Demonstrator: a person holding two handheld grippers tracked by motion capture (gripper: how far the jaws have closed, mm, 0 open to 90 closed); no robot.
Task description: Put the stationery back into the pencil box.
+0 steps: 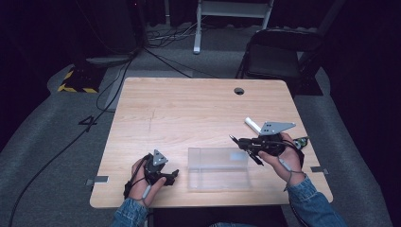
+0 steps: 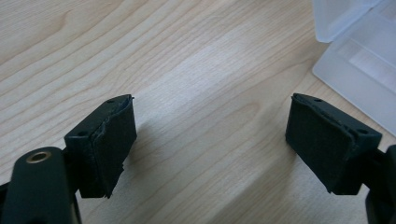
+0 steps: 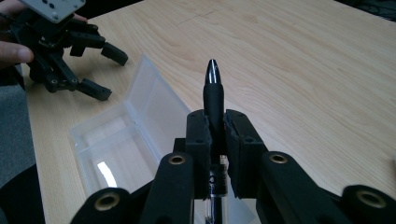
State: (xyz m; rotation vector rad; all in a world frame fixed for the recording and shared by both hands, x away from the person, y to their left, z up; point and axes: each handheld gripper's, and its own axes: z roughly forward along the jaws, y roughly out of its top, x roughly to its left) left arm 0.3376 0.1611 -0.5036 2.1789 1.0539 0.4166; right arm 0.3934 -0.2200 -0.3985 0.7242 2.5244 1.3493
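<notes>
Pen sits pinched in the right gripper, beside the open case. Held near its tip, it could pivot and miss. The left gripper rests spread on the counter.

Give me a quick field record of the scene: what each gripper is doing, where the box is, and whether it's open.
right gripper: shut on a black pen, tip pointing away from the hand
left gripper: open, empty, over bare table
clear plastic box: between the grippers, near the front edge, lid open
pen vs box: pen held at the box's right end, not inside
white item: behind the right gripper, too small to identify
</notes>
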